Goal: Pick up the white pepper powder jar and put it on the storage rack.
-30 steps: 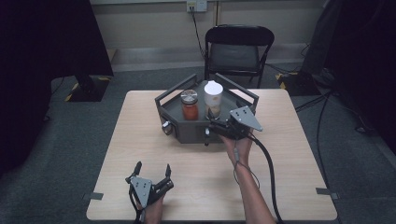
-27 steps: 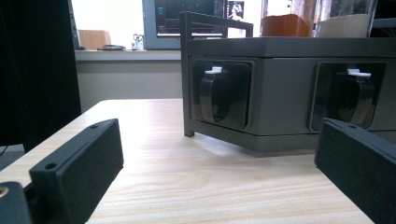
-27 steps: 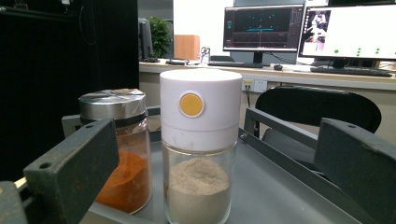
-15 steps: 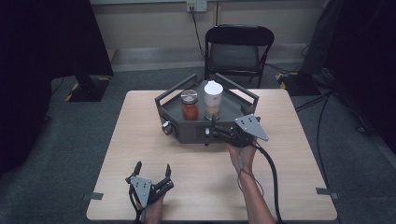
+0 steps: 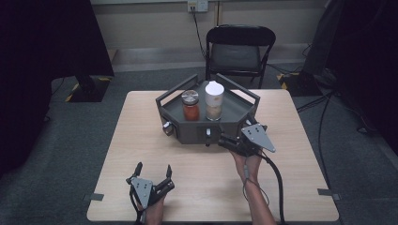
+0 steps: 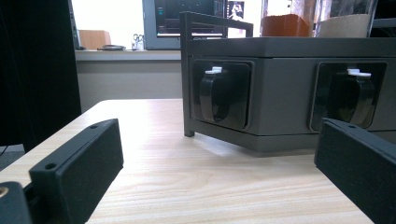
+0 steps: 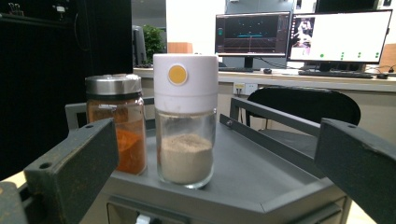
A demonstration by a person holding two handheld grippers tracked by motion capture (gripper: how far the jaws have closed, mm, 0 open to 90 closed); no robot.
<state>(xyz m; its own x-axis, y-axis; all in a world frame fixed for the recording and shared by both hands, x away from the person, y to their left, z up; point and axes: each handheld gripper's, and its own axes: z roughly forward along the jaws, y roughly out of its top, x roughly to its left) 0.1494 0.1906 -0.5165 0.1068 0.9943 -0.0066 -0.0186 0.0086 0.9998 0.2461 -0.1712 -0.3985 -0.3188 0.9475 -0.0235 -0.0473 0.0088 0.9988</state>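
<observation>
The left gripper sits low at the near left, held by a hand coming up from the near edge, its black jaws spread wide and pointing far. The right gripper is farther off at centre right, forearm stretched forward, jaws wide apart too.

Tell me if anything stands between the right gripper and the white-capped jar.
Nothing visible does. The right gripper hovers at the tray's front edge with jaws open, and the white-capped jar stands straight ahead between them. The orange jar stands beside it, left of the path.
</observation>
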